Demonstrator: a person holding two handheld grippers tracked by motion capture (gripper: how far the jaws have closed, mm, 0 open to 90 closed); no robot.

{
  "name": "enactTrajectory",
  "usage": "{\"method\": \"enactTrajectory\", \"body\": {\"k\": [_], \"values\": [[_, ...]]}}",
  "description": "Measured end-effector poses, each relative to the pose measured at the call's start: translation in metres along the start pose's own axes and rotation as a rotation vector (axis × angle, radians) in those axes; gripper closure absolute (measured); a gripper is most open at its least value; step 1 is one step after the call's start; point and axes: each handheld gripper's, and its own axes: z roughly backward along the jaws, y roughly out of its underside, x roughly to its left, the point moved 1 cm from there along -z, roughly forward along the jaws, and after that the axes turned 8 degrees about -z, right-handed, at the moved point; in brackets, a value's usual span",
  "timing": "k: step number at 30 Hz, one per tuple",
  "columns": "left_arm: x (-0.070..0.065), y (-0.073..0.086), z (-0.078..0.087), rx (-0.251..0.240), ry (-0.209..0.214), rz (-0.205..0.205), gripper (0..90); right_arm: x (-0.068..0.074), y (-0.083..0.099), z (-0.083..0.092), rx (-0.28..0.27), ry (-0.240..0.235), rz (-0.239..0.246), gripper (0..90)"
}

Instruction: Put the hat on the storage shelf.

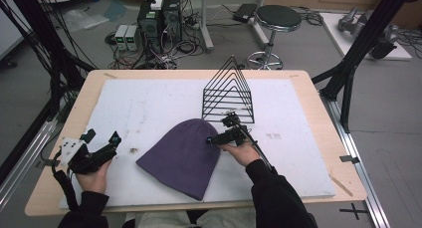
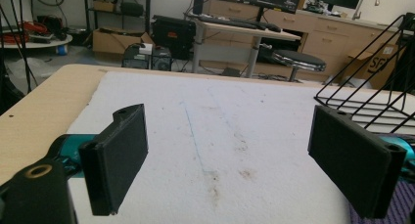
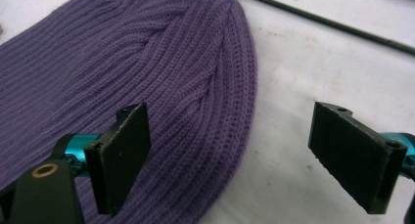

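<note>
Now the right gripper (image 3: 230, 160), jaws spread, straddles the right edge of the purple beanie (image 1: 181, 156) lying in front of the wire rack (image 1: 229, 96); pinching that edge comes next. Left gripper (image 2: 244, 160) waits spread.

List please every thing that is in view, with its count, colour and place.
beanie: one, purple knit, flat on the white mat near the front middle.
wire rack: one, black, triangular, upright on the mat behind the beanie.
mat: one, white, stained, covering most of the table.
table: one, light wood.
stool: one, black seat, on the floor behind the table.
computer towers: two, dark, on the floor behind the table.
left tongs: one, black, open, over the mat's left front.
right tongs: one, black, open, straddling the beanie's right edge.
</note>
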Motion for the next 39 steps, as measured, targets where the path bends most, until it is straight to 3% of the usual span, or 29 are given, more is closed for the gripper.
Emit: {"method": "enactTrajectory", "body": {"k": [1,8,11,13,16,19,24,25,26,27,28,29,30,32,34,36,37,39], "values": [[0.0,0.0,0.0,0.0,-0.001,0.003,15.1,0.0,0.0,-0.004,0.019,-0.011,-0.036,15.2],[0.0,0.0,-0.001,0.001,0.002,0.005,15.1,0.001,0.001,-0.005,0.018,0.0,-0.069,19.6],[-0.001,0.0,-0.001,0.0,0.003,0.004,15.1,0.001,0.001,-0.005,0.016,-0.013,-0.081,22.8],[-0.001,0.0,-0.001,0.001,0.004,0.003,15.1,0.0,0.003,-0.005,0.005,-0.061,-0.117,24.5],[-0.001,0.0,-0.001,0.001,0.004,0.004,15.1,-0.002,0.003,-0.005,-0.003,-0.067,-0.154,27.4],[-0.001,0.0,-0.002,0.001,0.008,0.001,15.1,-0.001,0.003,-0.005,-0.006,-0.049,-0.153,30.9],[-0.003,0.0,-0.003,0.0,0.011,0.002,15.1,0.003,0.004,-0.006,-0.022,0.002,-0.102,46.6],[-0.003,0.0,-0.003,0.0,0.012,0.002,15.1,0.003,0.004,-0.006,-0.022,0.002,-0.102,46.6],[-0.003,0.0,-0.003,0.0,0.012,0.004,15.1,0.003,0.004,-0.007,-0.026,0.001,-0.09,55.5],[-0.003,0.0,-0.003,0.0,0.013,0.005,15.1,0.003,0.004,-0.007,-0.026,0.001,-0.09,55.5],[-0.002,0.0,-0.003,0.001,0.013,0.005,15.2,0.003,0.004,-0.008,-0.015,-0.03,-0.085,66.1],[-0.002,0.001,-0.003,0.001,0.013,0.004,15.2,0.003,0.004,-0.008,-0.015,-0.03,-0.085,66.1],[-0.002,0.001,-0.003,0.0,0.012,0.004,15.2,0.005,0.004,-0.007,-0.037,-0.021,-0.056,75.6],[-0.002,0.001,-0.003,0.001,0.013,0.004,15.2,0.005,0.004,-0.006,-0.046,-0.024,-0.045,78.5],[-0.002,0.001,-0.003,0.0,0.013,0.004,15.2,0.007,0.003,-0.003,-0.072,-0.033,0.018,81.8],[-0.002,0.001,-0.003,-0.001,0.015,0.002,15.3,0.012,0.005,0.0,-0.104,0.013,0.11,82.8],[-0.002,0.001,-0.003,0.001,0.019,0.001,15.3,0.014,0.006,0.002,-0.126,0.011,0.151,83.1],[-0.003,0.001,-0.004,0.001,0.021,-0.001,15.2,0.017,0.006,0.005,-0.163,0.005,0.189,83.4]]}}
